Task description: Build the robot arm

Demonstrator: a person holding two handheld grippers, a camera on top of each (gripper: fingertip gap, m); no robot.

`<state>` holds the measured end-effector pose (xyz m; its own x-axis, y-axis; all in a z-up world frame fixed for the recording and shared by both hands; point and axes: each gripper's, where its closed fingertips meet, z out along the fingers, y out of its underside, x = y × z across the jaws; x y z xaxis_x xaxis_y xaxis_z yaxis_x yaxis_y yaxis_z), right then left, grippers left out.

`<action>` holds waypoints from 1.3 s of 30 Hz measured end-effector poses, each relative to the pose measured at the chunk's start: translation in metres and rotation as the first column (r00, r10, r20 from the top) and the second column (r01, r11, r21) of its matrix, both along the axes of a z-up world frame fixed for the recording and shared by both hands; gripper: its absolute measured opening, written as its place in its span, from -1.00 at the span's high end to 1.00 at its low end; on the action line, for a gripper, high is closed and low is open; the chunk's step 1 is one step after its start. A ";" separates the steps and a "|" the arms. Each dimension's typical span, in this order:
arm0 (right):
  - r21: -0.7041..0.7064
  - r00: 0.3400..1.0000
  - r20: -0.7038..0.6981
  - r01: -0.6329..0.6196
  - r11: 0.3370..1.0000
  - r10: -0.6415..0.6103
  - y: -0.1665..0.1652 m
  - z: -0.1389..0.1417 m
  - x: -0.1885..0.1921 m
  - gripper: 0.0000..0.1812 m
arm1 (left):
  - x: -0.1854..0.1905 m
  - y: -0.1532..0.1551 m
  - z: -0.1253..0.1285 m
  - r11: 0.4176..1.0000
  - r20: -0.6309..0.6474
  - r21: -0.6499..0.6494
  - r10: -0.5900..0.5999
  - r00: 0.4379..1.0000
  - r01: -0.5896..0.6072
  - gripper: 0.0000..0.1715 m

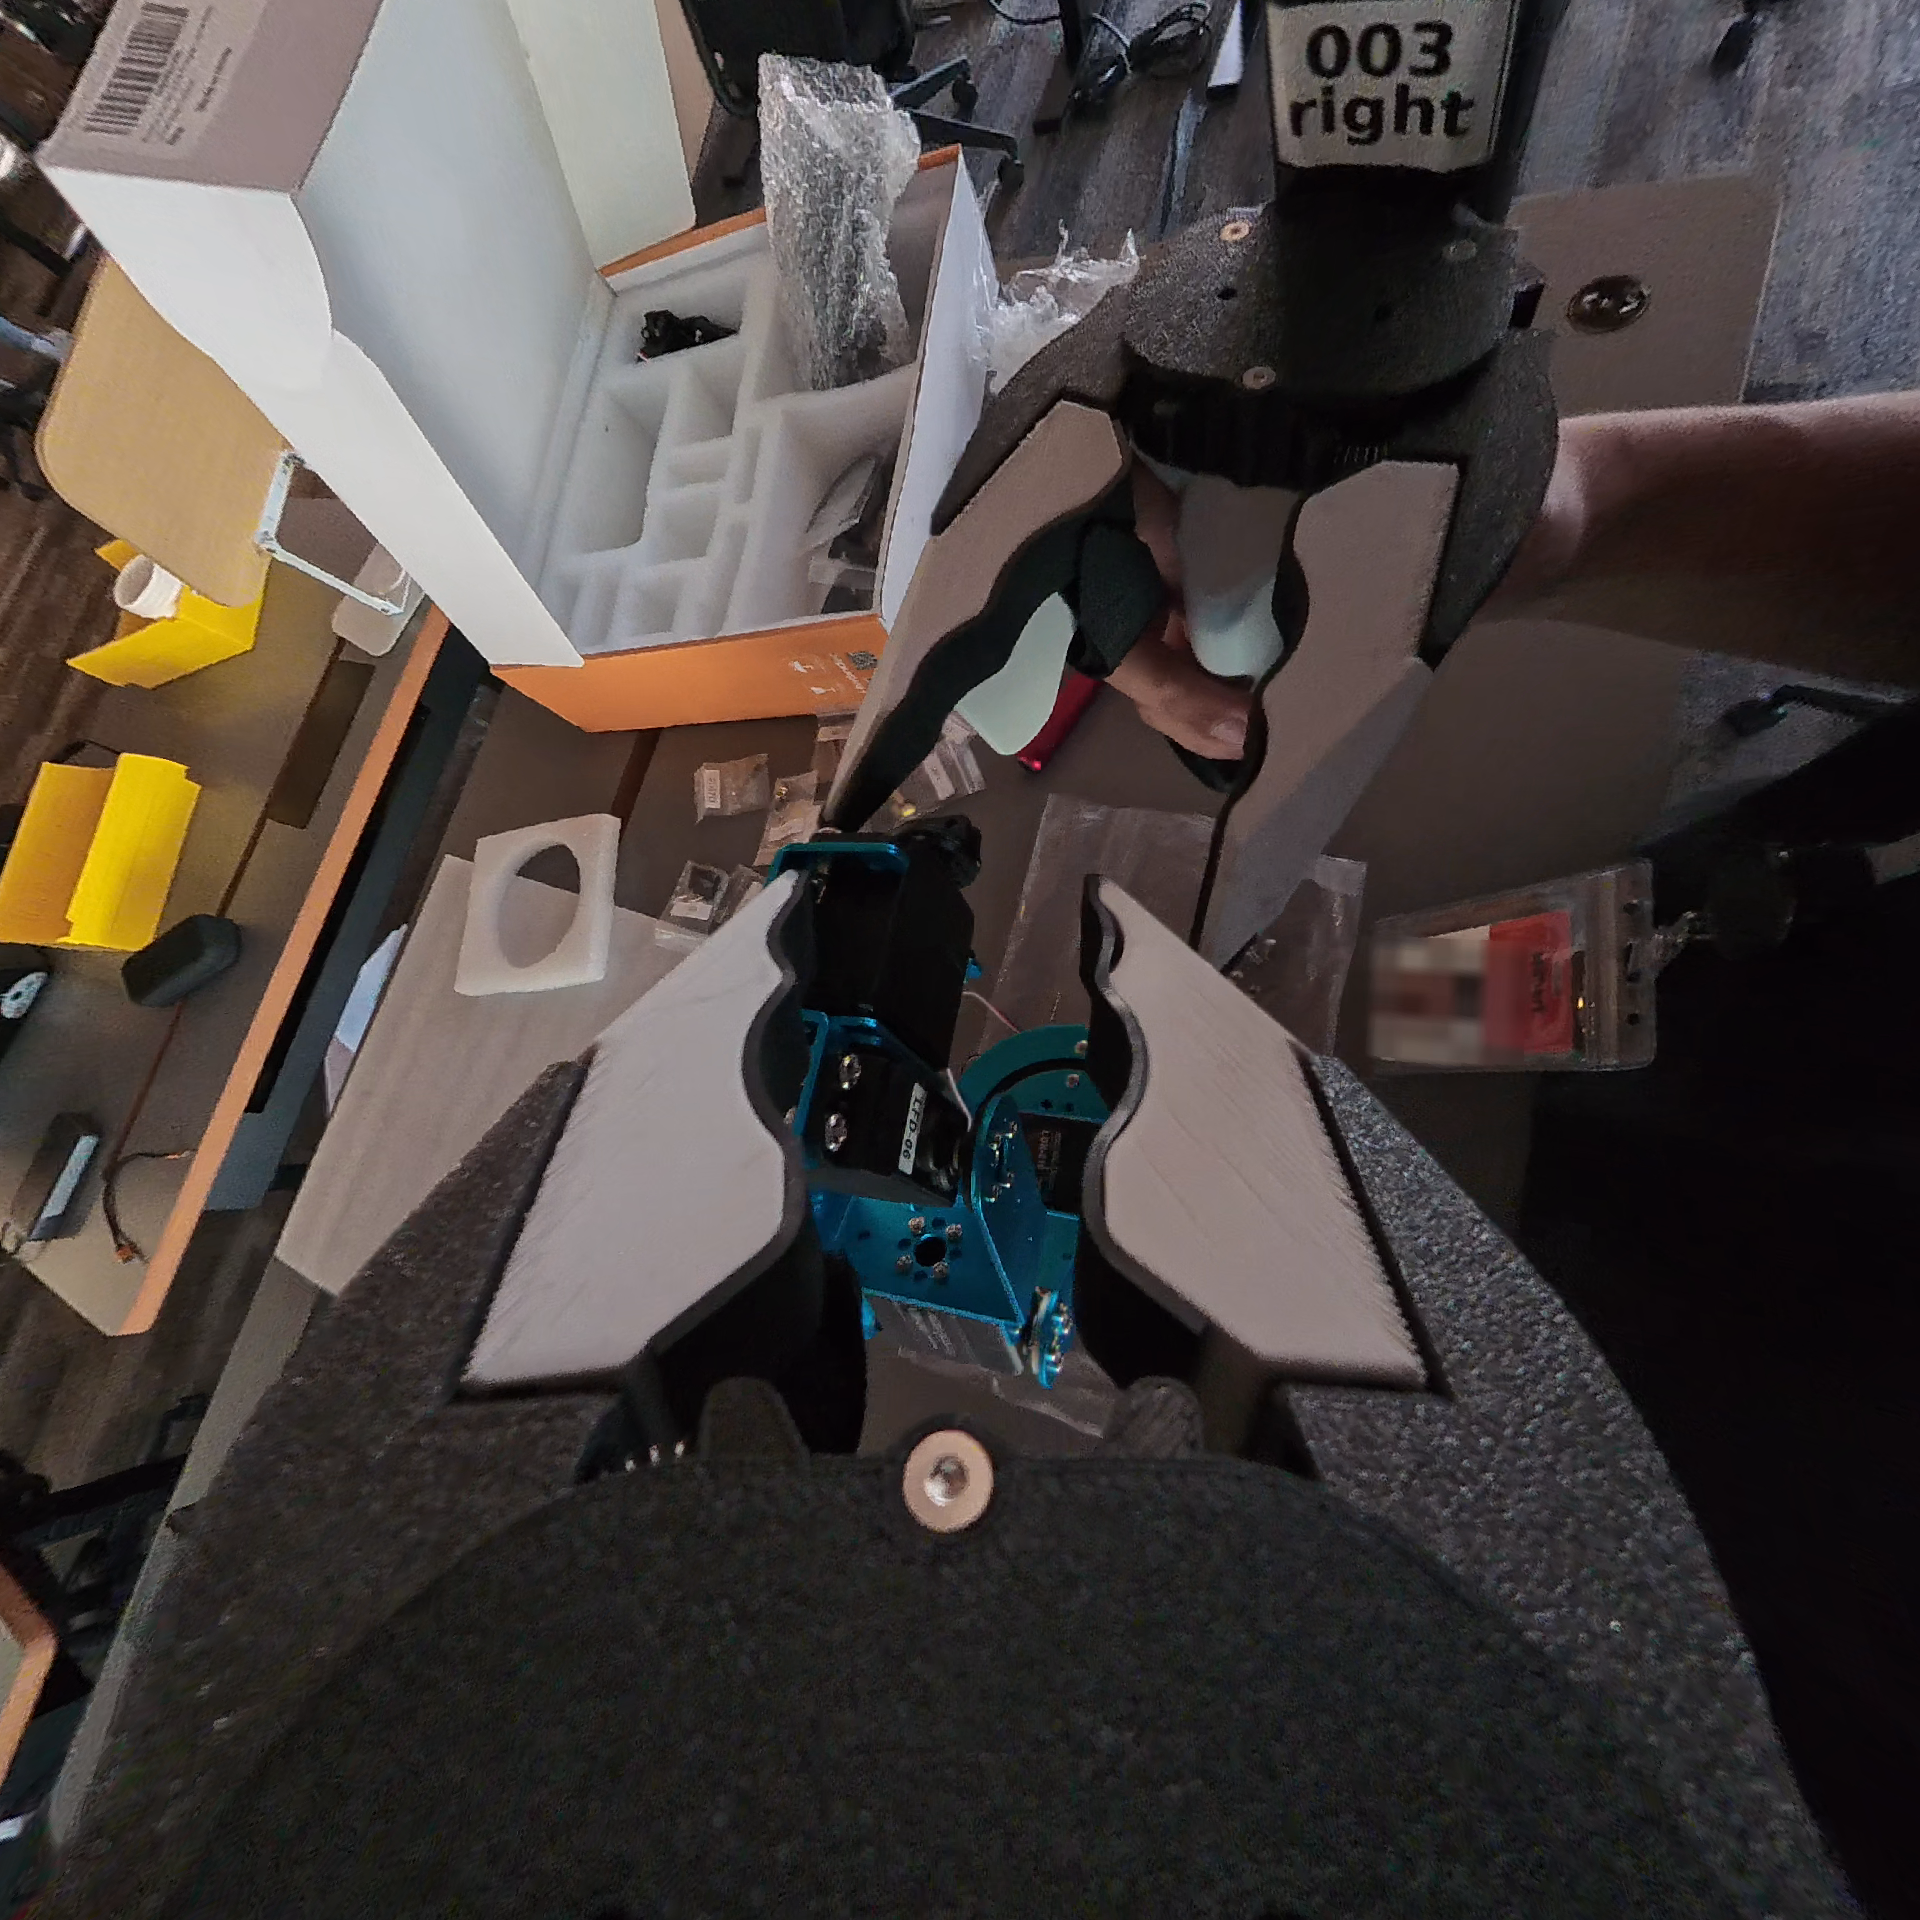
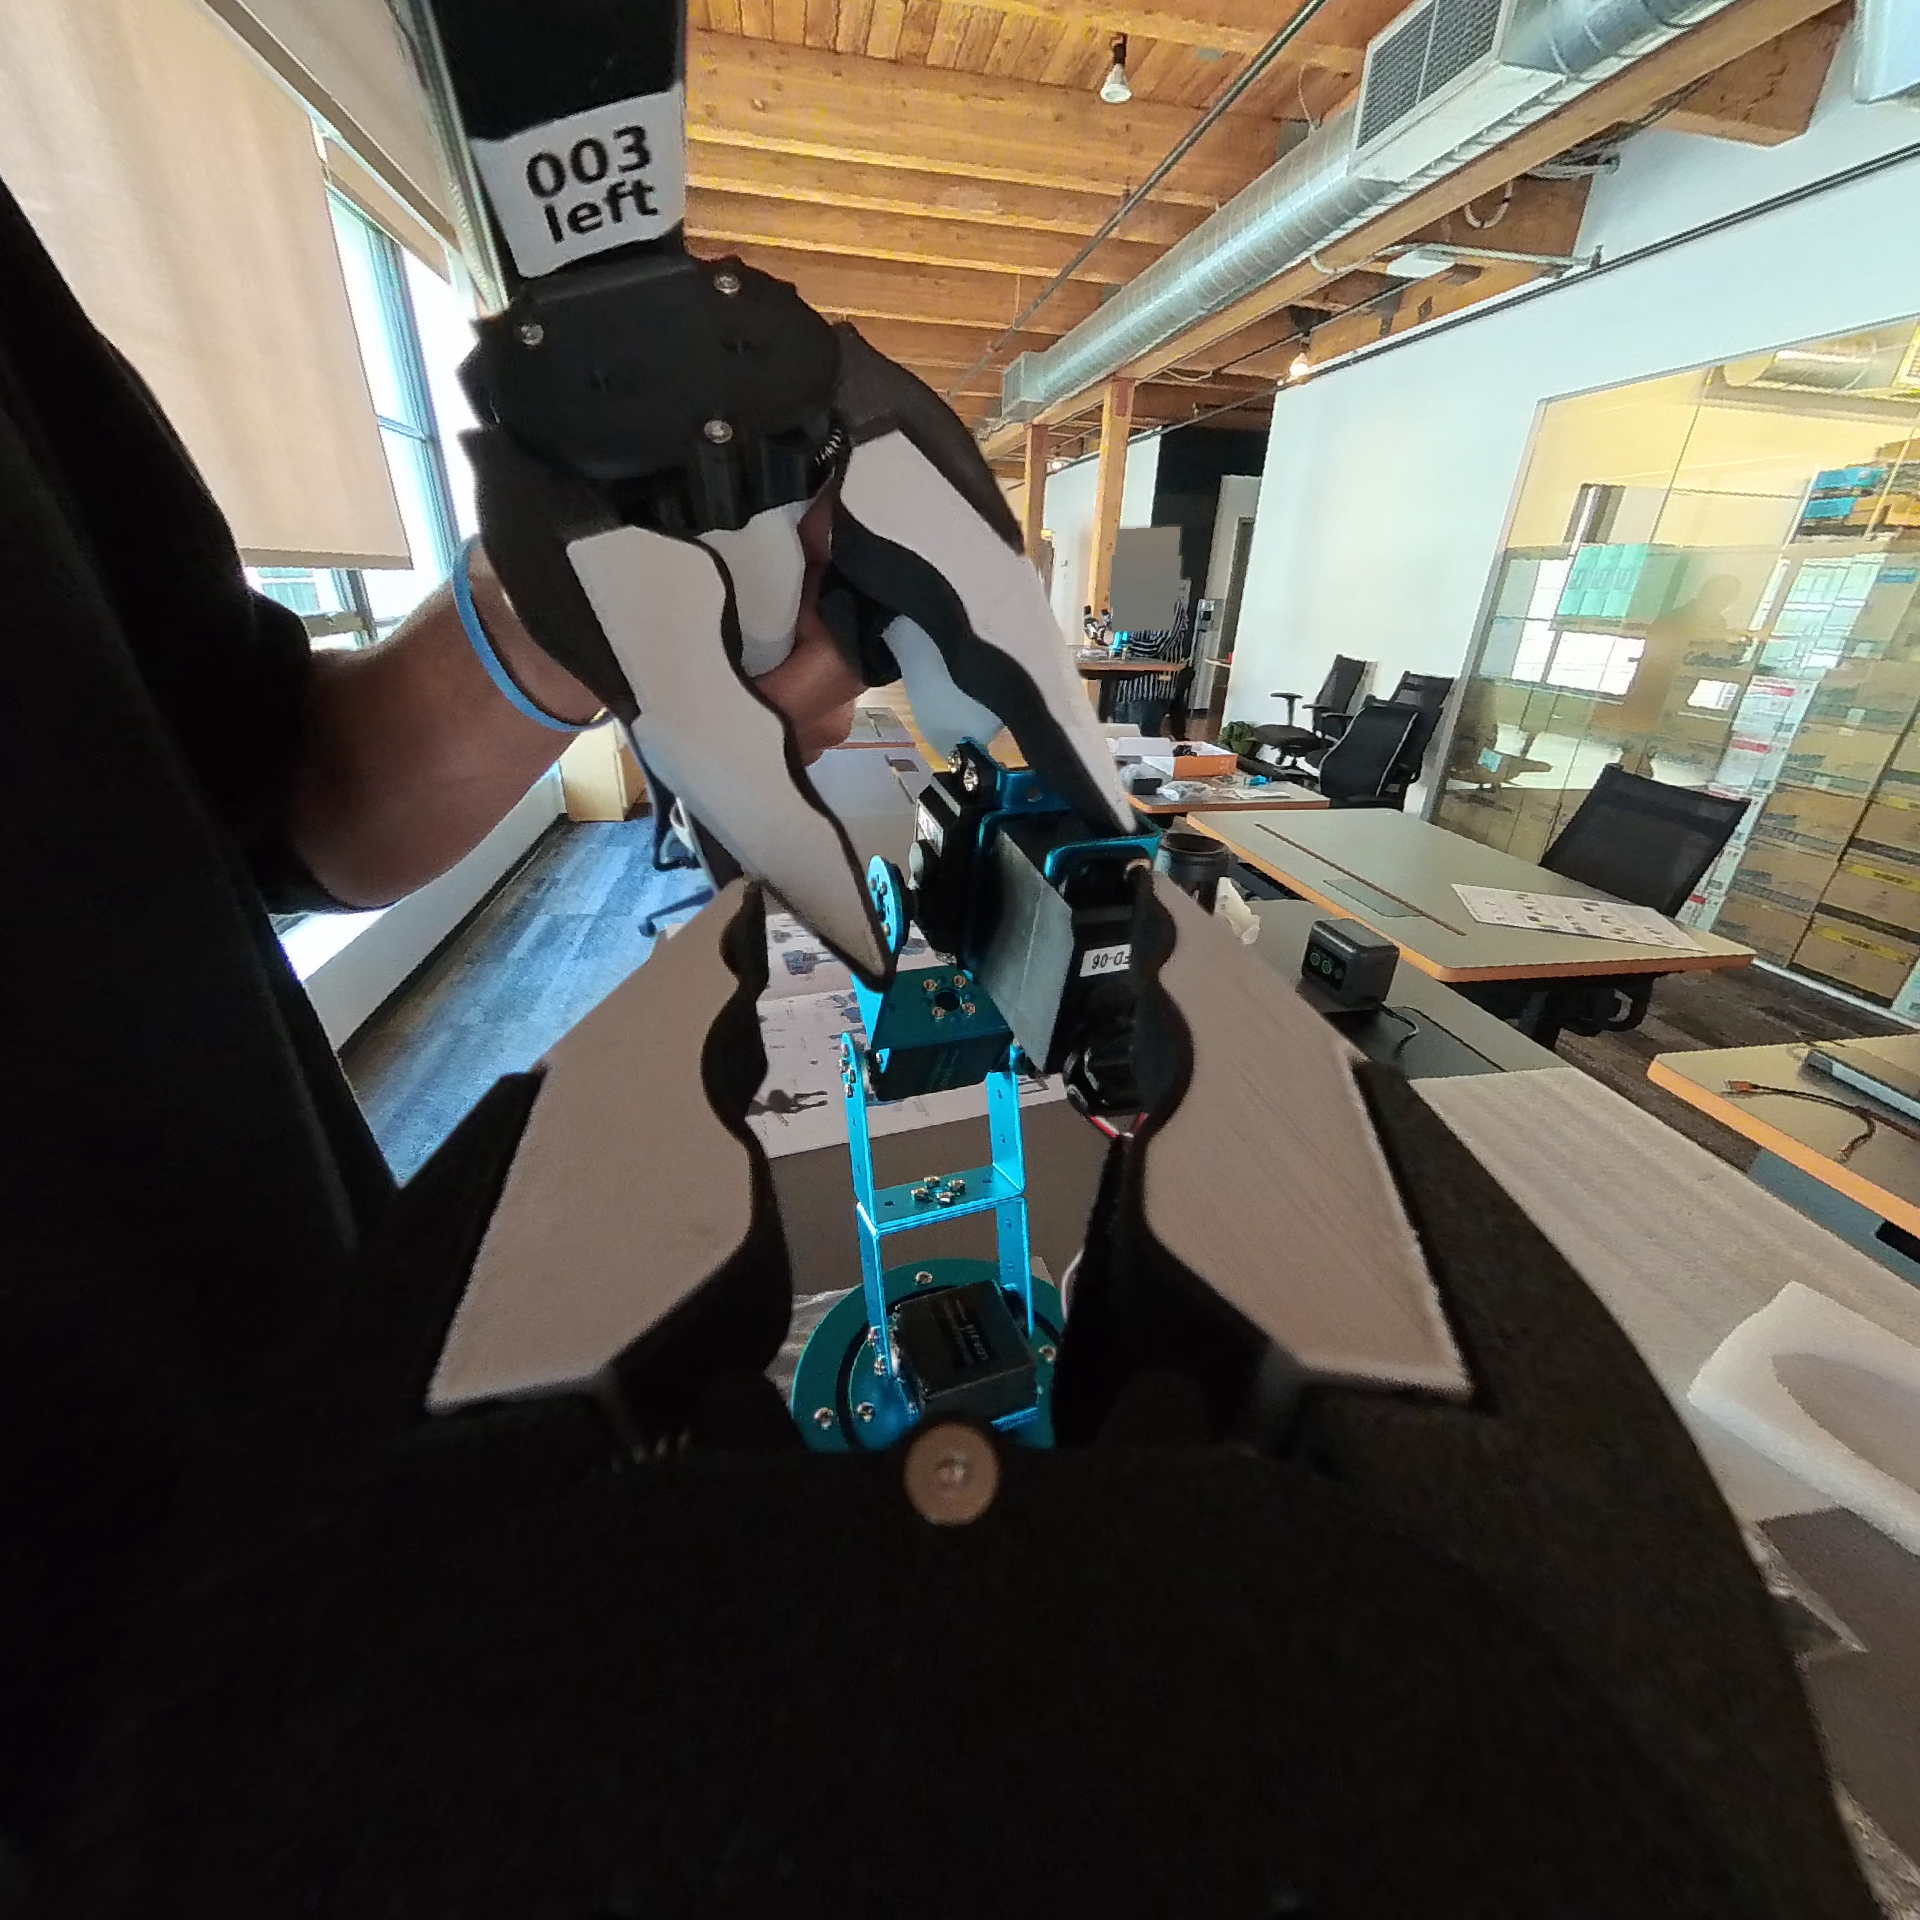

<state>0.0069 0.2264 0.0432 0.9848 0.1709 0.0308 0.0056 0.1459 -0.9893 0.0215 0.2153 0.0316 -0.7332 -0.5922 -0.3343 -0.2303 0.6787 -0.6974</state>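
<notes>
Open-plan office with timber ceiling beams and rows of desks behind; cluttered worktop [image 1: 582, 769] below.

Stands upright on the worktop between both tools: a small blue robot arm [image 2: 935, 1195] of metal brackets and black servos, round base [image 2: 831, 1392] down and close in under the right hand-held gripper [image 2: 945, 894], top servo segment [image 2: 1023, 935] tilted over to that gripper's right.

Straddles that top segment from above with jaws wide: the left hand-held gripper [image 1: 935, 894], its left finger [image 1: 675, 1122] against the black servo body and the other finger clear of it. Looks like steadying rather than clamping.

Comes at the same segment from the opposite side, also spread wide: the right hand-held gripper, its right finger [image 2: 1247, 1122] against the servo's end and the left finger apart from the brackets. Probably so placed that the two tools brace the jointed arm from both sides.

Wraps the handle behind each tool: a person's hand [image 2: 810, 686], a blue wristband [image 2: 488, 644] on that wrist.

Lies beneath and just beyond the left tool's fingertips: a clear plastic sheet [image 1: 1101, 862]. To their left, small bagged parts [image 1: 727, 790], then a white foam square with a round hole [image 1: 488, 935] on a pale foam sheet [image 1: 416, 1122].

Sits farther ahead and left: an open orange-edged box [image 1: 675, 686] with a white compartmented insert, bubble wrap [image 1: 831, 208] standing in it, likely the kit's packaging. Far left, on a neighbouring desk, yellow plastic pieces [image 1: 94, 852].
</notes>
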 end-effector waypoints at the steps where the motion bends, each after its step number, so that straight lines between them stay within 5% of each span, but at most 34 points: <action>1: 0.002 1.000 -0.005 -0.004 1.000 0.004 0.000 0.000 0.000 0.24 | -0.001 0.001 0.000 1.000 0.005 0.010 0.000 1.000 0.000 0.42; 17: 0.002 1.000 -0.018 -0.011 1.000 0.011 -0.001 0.001 0.001 0.26 | 0.001 0.007 0.015 1.000 0.058 -0.005 0.005 0.998 -0.005 0.61; 39: -0.011 1.000 -0.015 -0.010 1.000 0.010 -0.001 0.001 0.000 0.27 | 0.005 0.008 0.005 0.981 0.187 0.195 -0.051 0.981 0.014 0.92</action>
<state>0.0071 0.2255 0.0440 0.9835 0.1806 0.0139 -0.0107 0.1346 -0.9908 0.0265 0.2230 0.0368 -0.6630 -0.4802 -0.5744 -0.0812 0.8088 -0.5824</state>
